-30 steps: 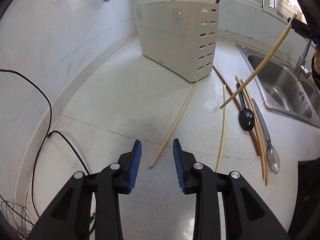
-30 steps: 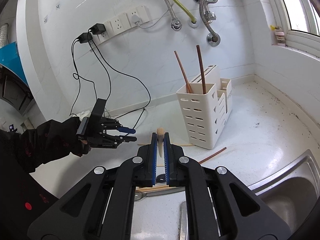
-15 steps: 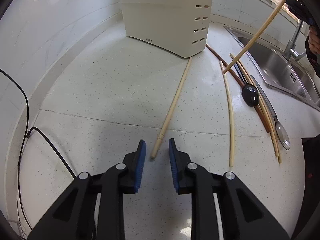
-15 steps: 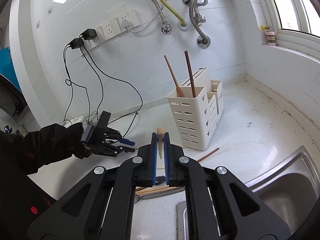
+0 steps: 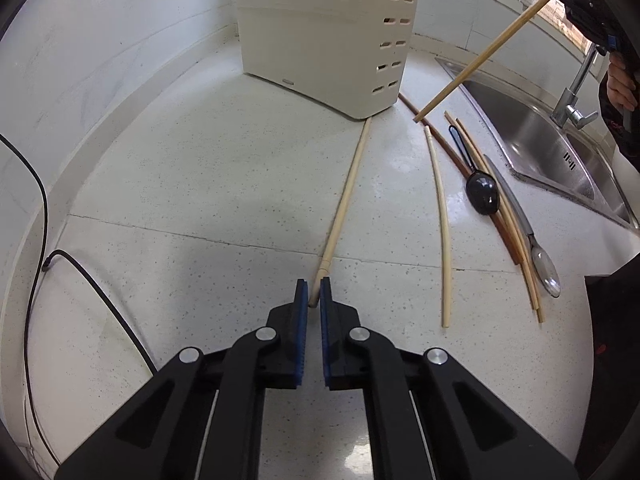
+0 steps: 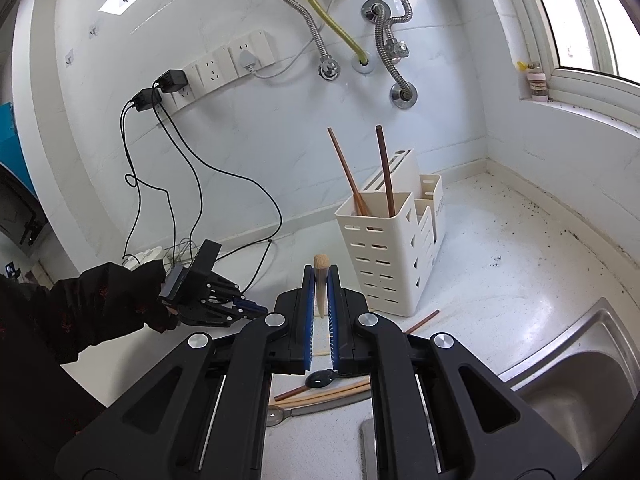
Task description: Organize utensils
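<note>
Over the last second the left hand-held gripper (image 5: pixel 314 296) had dropped toward the desk (image 5: pixel 200 168) and narrowed its spread jaws until the blue pads bracketed the near end of a pale chopstick (image 5: pixel 348 188) lying there, with a sliver of gap perhaps left on either side; whether the pinch was complete could not be told. That chopstick ran away from the pads to the foot of the cream utensil holder (image 5: pixel 328 32), touching or nearly touching it. The right hand-held gripper (image 6: pixel 320 292) had stayed clamped on a second pale chopstick (image 5: pixel 486 50), lifted clear and slanting down over the loose pile, and had drifted only slightly. This suggested both hands would soon carry a stick each to the holder, where two brown chopsticks (image 6: pixel 384 172) already stood. Left on the desk were another pale chopstick (image 5: pixel 440 216), a brown one (image 5: pixel 452 152), a black spoon (image 5: pixel 482 196), a metal spoon (image 5: pixel 540 260) and a pale pair beside them. The desk was white speckled stone, with a steel sink (image 5: pixel 548 148) and faucet (image 5: pixel 572 96) on the right. White marble-look walls carried sockets with black plugs (image 6: pixel 168 84) and trailing cables (image 5: pixel 36 200), hoses (image 6: pixel 392 40), and a window (image 6: pixel 580 12) in the corner.
</note>
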Motion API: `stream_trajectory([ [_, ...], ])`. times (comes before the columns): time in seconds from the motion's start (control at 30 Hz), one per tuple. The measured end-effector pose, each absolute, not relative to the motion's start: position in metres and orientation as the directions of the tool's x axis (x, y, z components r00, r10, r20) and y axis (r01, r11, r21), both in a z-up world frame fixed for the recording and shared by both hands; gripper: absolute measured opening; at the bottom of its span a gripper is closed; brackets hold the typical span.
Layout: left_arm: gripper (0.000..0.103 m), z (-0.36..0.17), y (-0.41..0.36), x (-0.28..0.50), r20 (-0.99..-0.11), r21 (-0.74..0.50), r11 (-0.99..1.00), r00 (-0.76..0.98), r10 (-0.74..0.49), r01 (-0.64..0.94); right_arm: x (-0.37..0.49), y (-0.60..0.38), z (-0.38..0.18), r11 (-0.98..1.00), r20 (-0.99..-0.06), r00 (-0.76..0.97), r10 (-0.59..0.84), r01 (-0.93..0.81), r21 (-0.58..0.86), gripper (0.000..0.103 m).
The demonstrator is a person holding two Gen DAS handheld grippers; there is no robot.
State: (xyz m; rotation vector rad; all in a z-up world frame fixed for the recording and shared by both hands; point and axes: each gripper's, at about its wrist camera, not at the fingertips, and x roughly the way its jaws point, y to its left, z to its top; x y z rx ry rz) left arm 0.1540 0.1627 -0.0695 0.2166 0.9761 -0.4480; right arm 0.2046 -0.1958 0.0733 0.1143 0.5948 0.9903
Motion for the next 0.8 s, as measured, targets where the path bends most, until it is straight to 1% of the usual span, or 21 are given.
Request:
stream_trajectory([
  [0.23, 0.005, -0.021, 0.157, 0.133, -0.718, -0.056, 0.918, 0.623, -0.31, 0.391, 0.209, -0.198, 0.084, 0.594, -0.417, 0.446, 0.792, -0.722, 0.355, 0.006],
  [0.5, 0.004, 0.026, 0.138, 0.124, -0.573, -0.11, 0.956, 0.768, -0.286, 0.273, 0.204, -0.197, 0.097, 0.635, -0.408, 0.504, 0.761, -0.708, 0.31, 0.006],
  [0.7, 0.004, 0.052, 0.119, 0.132, -0.495, -0.138, 0.959, 0.822, -0.282, 0.246, 0.205, -0.201, 0.101, 0.656, -0.396, 0.534, 0.747, -0.687, 0.313, 0.006],
  [0.8, 0.004, 0.057, 0.11, 0.14, -0.484, -0.134, 0.961, 0.831, -0.276, 0.241, 0.204, -0.203, 0.104, 0.662, -0.39, 0.545, 0.743, -0.684, 0.306, 0.006],
])
